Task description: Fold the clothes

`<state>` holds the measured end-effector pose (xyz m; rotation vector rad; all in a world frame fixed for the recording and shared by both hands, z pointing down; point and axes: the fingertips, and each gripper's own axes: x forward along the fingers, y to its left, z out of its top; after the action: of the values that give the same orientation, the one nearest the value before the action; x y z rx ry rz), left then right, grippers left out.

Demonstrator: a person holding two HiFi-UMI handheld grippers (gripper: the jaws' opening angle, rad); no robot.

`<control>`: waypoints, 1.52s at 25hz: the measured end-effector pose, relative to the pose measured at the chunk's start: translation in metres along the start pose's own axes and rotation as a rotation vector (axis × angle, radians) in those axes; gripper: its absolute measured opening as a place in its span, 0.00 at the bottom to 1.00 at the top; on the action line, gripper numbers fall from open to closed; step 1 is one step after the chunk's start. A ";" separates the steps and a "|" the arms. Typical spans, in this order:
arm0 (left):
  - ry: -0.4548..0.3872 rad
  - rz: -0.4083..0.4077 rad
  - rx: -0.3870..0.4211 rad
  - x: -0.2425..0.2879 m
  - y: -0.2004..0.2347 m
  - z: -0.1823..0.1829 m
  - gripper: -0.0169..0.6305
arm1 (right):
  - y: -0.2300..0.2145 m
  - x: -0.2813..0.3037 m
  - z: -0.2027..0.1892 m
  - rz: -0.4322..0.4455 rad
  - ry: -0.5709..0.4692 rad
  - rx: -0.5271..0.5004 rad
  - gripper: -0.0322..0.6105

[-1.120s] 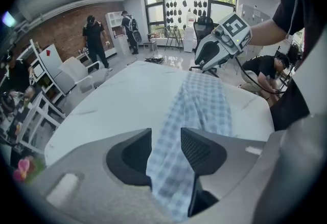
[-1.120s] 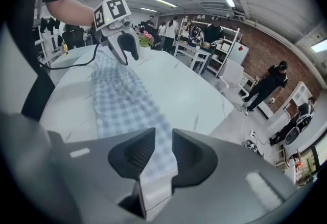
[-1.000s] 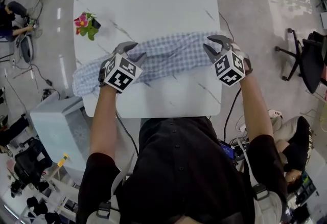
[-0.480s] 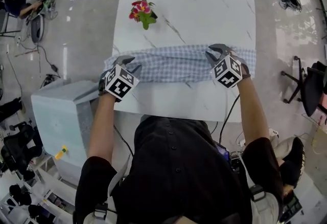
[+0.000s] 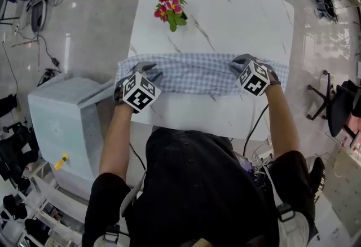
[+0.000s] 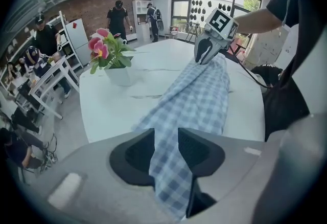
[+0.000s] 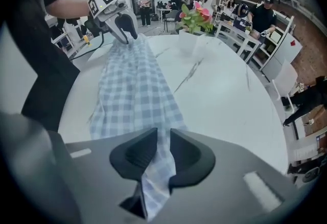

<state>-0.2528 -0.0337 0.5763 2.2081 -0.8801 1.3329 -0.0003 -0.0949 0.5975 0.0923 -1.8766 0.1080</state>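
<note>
— What has moved since a second ago?

— Both grippers. They stood above the checked cloth (image 5: 194,74) with their jaws wider; now they are down on it, and the jaws have just been closing with the fabric between them. The cloth was more bunched then. Now it is a straighter, flatter band.

— So both have hold of it?

— Yes. The left gripper (image 5: 149,70) has its jaws drawn in narrow, and a strip of the blue-and-white check runs straight through between the pads, pinched on both sides. The right gripper (image 5: 241,62) is the same: jaws close together, with a fold of the cloth pressed between them and hanging out below.

— Where does the cloth lie?

— Flat across the white marbled surface (image 5: 237,9), on the person's side of the flower pot (image 5: 172,12) and well apart from it. It runs crosswise in front of the pot. The left gripper grips the end nearer the pot, the right gripper the end farther from it, and the fabric runs in one band between them.

— And the pot?

— Upright, with pink and red blooms, and nothing touching it. Both grippers point steeply down on the side of the cloth away from the pot.
</note>
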 end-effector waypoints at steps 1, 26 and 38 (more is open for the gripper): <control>0.003 -0.001 -0.002 0.001 -0.001 -0.001 0.27 | 0.001 0.002 0.000 0.020 0.004 0.002 0.18; 0.039 0.073 -0.142 -0.021 0.031 -0.050 0.25 | -0.051 0.015 0.018 -0.062 0.089 -0.077 0.07; 0.013 0.164 -0.312 -0.056 0.058 -0.117 0.26 | -0.002 0.005 0.138 -0.111 -0.124 -0.176 0.20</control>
<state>-0.3860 0.0157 0.5814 1.9202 -1.1976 1.1849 -0.1321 -0.1133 0.5609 0.0839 -1.9915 -0.1423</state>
